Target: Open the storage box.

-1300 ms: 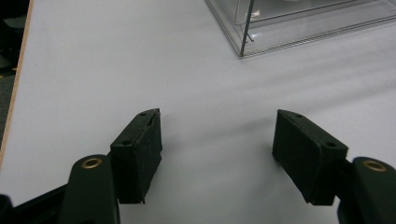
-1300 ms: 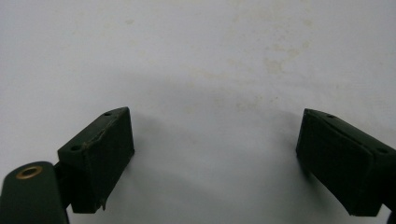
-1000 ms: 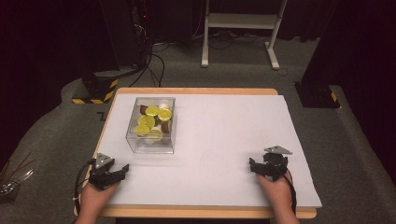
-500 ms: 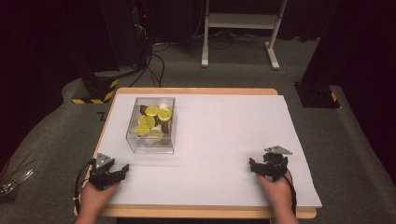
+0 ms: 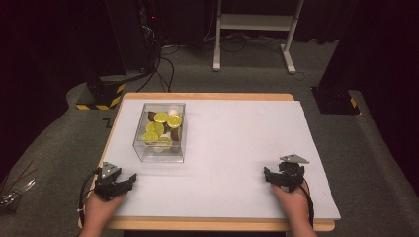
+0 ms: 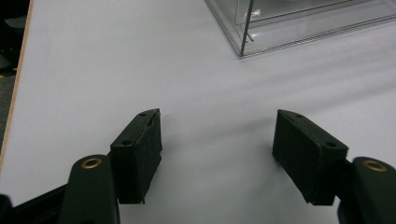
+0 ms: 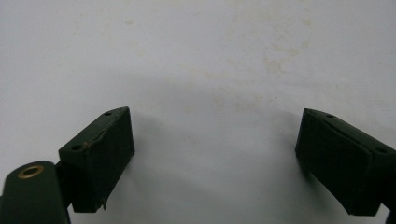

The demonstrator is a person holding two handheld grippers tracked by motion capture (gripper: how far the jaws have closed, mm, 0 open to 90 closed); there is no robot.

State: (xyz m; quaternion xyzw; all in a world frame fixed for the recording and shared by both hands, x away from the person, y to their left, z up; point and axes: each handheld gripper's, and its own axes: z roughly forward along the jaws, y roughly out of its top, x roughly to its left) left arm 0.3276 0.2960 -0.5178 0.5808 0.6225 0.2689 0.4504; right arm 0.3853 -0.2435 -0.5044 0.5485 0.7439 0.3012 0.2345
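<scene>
White sheeting covers the surface (image 5: 237,148); a clear box (image 5: 160,132) of yellow and brown pieces sits toward its far left. Left gripper (image 5: 114,181) and right gripper (image 5: 285,175) rest near the front edge, jaws wide, empty. The box looks rigid, slick and light; grip opposite walls.

My high view shows the white bench (image 5: 237,148) evenly lit from overhead, the room beyond it sinking into near black. Both gripper views look soft and grainy, with faint diffuse shadows on the bench beneath the dark jaws.
</scene>
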